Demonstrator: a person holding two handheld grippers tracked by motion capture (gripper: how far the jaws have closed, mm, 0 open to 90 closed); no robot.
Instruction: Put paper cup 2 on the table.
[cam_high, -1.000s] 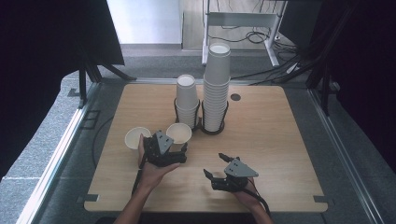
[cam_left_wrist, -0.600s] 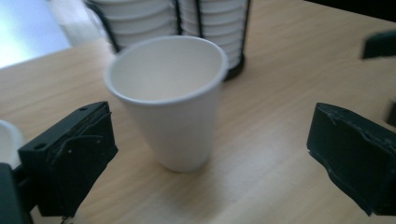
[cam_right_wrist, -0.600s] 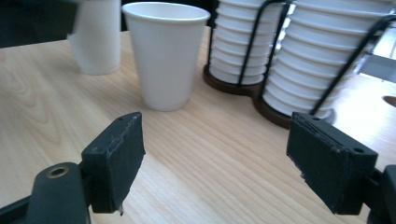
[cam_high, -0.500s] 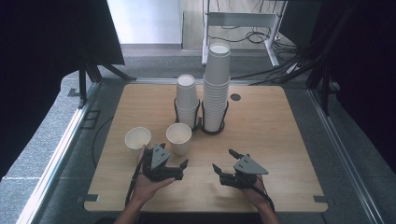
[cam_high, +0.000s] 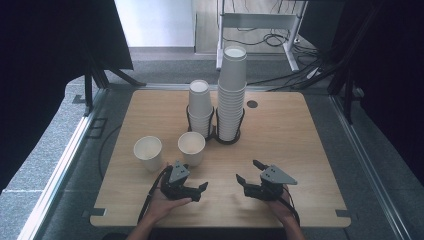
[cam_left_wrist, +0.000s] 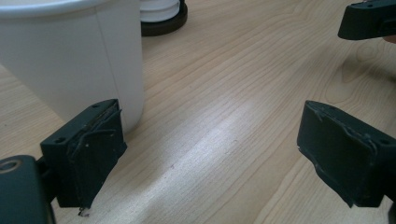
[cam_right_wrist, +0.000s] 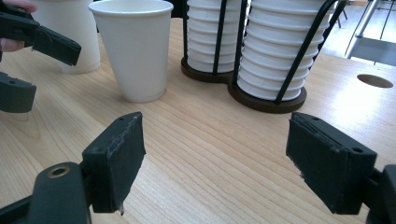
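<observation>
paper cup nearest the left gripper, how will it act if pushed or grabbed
The paper cup stands empty and thin-walled, so it is probably very light and would slide or tip. Its narrow base adds to that. A hard squeeze from the left gripper would likely dent it.

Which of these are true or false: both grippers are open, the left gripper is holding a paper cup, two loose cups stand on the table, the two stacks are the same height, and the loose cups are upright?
1. Both grippers are open. True: the left gripper and the right gripper both have their jaws spread with nothing between them.
2. The left gripper holds a paper cup. False: the nearer paper cup stands free on the table, beside one jaw.
3. Two loose cups stand on the table. True: the second, the left paper cup, stands apart from it.
4. The stacks are equally tall. False: the tall cup stack rises above the short cup stack.
5. The loose cups are upright. True.
</observation>
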